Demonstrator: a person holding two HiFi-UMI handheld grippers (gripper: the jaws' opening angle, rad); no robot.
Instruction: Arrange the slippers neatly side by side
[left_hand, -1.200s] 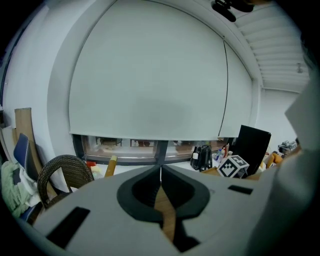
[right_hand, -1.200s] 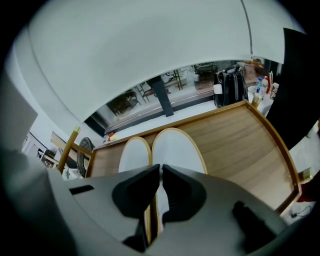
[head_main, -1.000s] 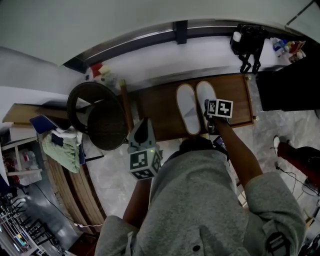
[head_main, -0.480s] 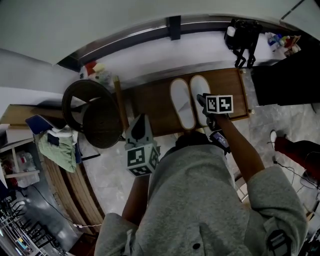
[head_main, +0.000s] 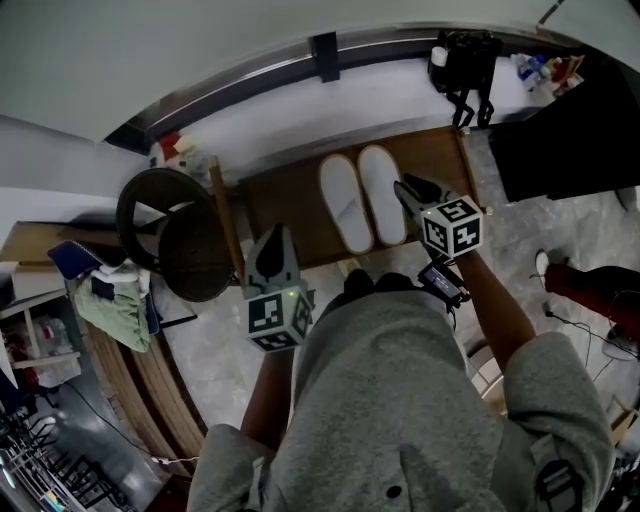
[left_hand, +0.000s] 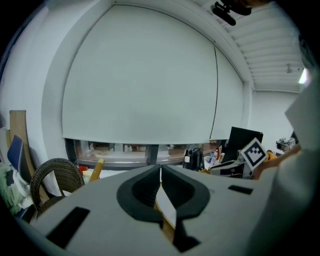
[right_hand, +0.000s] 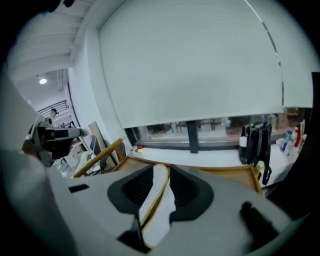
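Note:
Two white slippers, the left one (head_main: 345, 205) and the right one (head_main: 382, 193), lie side by side, toes away from me, on a low wooden platform (head_main: 285, 205). My right gripper (head_main: 406, 187) hangs just right of the right slipper and above it. Its jaws have just been opening; they now stand open and hold nothing. In the right gripper view (right_hand: 161, 171) a slipper (right_hand: 155, 200) shows far below through the gap. My left gripper (head_main: 278, 233) hovers near the platform's front left, jaws shut and empty (left_hand: 160, 171).
A round wicker chair (head_main: 178, 232) stands left of the platform. A black backpack (head_main: 463, 55) sits on the white ledge behind. A green cloth (head_main: 112, 300) lies on a shelf at far left. Dark furniture (head_main: 550, 140) borders the right.
The right gripper has let go of the right slipper's side, opened and risen clear to the right. The left gripper drifted slightly. Both slippers stay put.

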